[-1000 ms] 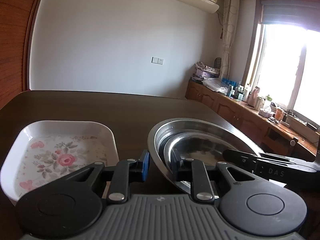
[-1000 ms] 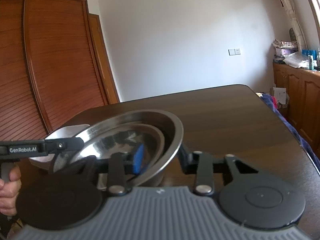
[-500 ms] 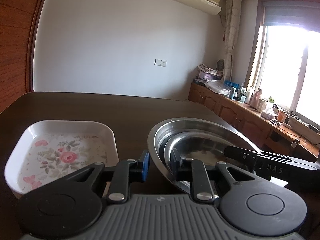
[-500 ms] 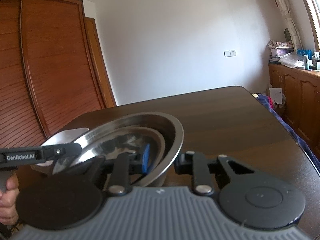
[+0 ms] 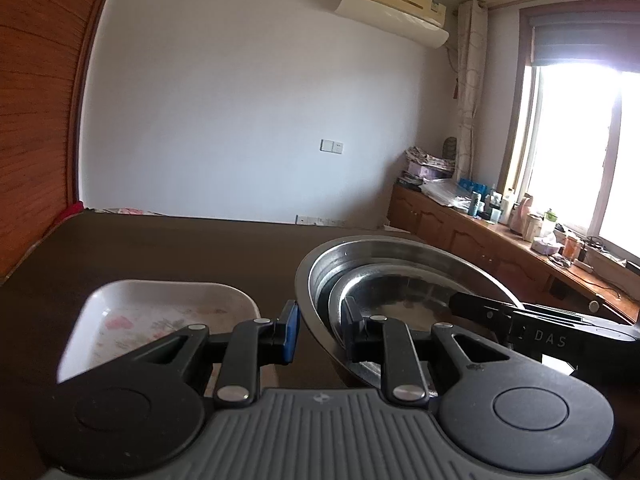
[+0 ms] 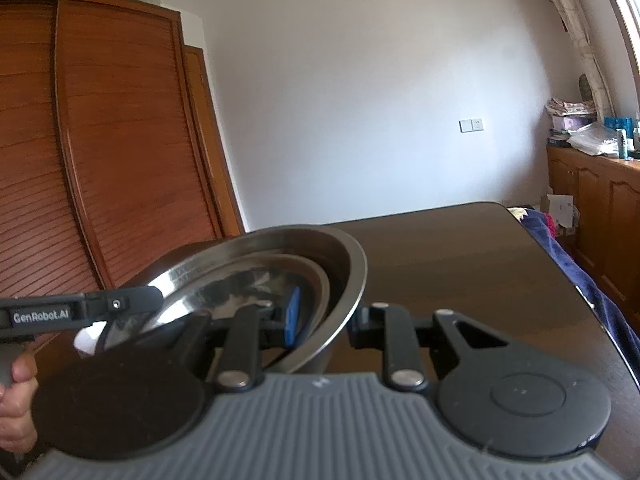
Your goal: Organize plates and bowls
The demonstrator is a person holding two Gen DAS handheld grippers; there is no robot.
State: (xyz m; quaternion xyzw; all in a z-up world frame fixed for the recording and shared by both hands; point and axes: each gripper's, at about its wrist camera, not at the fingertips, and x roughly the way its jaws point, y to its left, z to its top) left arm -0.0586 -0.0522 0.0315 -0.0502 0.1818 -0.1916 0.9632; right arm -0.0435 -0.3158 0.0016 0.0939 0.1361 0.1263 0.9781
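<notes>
Two nested steel bowls are held up above the dark table, a smaller one inside a larger one. My left gripper is shut on the bowls' near left rim, one finger outside and one inside. My right gripper is shut on the opposite rim of the same bowls, its blue pad inside. A white square dish with a pink flower pattern lies on the table, left of the bowls.
A wooden slatted wardrobe stands at the left. A wooden counter crowded with bottles runs under the window at the right. The table's right edge drops off beside a blue cloth.
Both grippers have lifted the nested bowls upward together. The table and the white dish now sit lower in view. The grip on both rims is unchanged.
</notes>
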